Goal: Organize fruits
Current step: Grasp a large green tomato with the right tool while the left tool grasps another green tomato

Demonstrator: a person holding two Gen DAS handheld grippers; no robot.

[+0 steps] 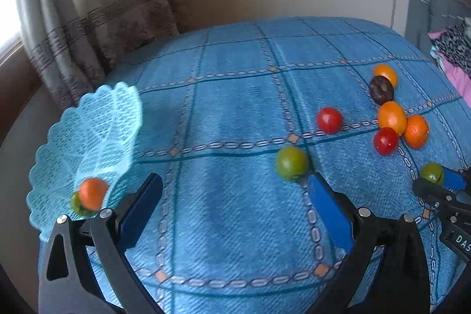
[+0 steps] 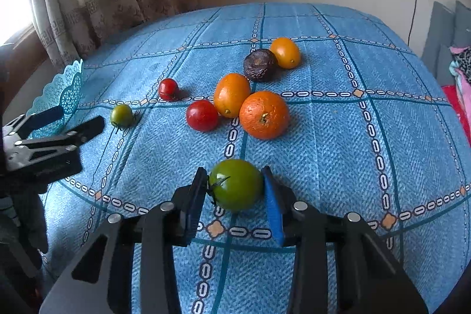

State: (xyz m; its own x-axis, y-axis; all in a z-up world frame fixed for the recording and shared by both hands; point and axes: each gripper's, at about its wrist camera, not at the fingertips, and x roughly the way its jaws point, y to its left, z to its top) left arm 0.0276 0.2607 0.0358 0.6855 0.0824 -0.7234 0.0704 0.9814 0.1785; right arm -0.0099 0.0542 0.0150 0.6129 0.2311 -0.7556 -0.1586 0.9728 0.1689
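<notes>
Fruits on bedspread (image 2: 323, 137): two green tomatoes, two red, right gripper (image 2: 235, 196) clasping one green tomato (image 2: 235, 184), left gripper (image 1: 235, 196) agape

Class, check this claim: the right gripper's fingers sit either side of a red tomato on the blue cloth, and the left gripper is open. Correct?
Not quite. The tomato between the right gripper's fingers is green, as the right wrist view shows. It does lie on the blue cloth, and the left gripper is open.

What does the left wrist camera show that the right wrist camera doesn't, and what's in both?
Only the left wrist view shows inside the basket: an orange fruit and a green one. Only the right wrist view shows clearly the right gripper closed around a green tomato. Both share the open left gripper, the dark fruit and the blue cloth.
</notes>
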